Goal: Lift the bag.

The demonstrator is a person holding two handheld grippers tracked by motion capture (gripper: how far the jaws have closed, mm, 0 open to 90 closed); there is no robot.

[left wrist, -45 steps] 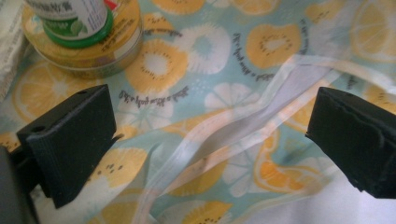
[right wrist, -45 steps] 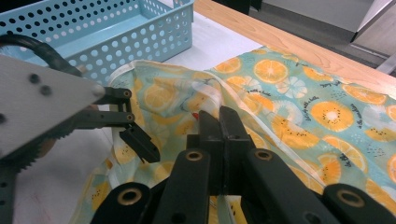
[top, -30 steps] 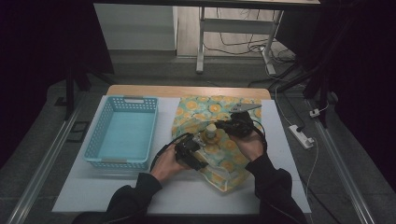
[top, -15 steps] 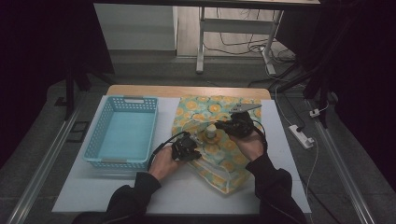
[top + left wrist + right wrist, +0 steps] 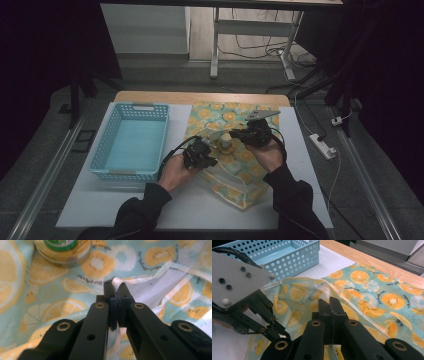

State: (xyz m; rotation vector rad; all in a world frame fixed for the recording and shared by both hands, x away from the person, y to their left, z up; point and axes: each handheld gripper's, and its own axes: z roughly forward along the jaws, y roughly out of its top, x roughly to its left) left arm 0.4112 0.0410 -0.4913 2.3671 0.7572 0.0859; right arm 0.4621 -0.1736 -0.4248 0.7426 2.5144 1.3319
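Lay flat on the white table point(image 5: 125, 200), the fruit-print bag point(image 5: 235, 167), its near part hidden under both hands and the small jar point(image 5: 226, 143) on it cut off at the top of the left gripper view. Pinched the bag's white-lined edge, the left gripper point(image 5: 117, 293), jaws just closed, hand low and level. Clamped on the bag's raised rim, the right gripper point(image 5: 329, 305), beside the blue basket point(image 5: 131, 142).

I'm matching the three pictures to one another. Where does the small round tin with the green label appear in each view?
High view: the tin sits at centre, on the citrus-print bag, between the two grippers.
Left gripper view: the tin is at the top left, cut by the frame edge.
Right gripper view: I cannot make it out here.
Shared landmark: the citrus-print bag, also seen at and.
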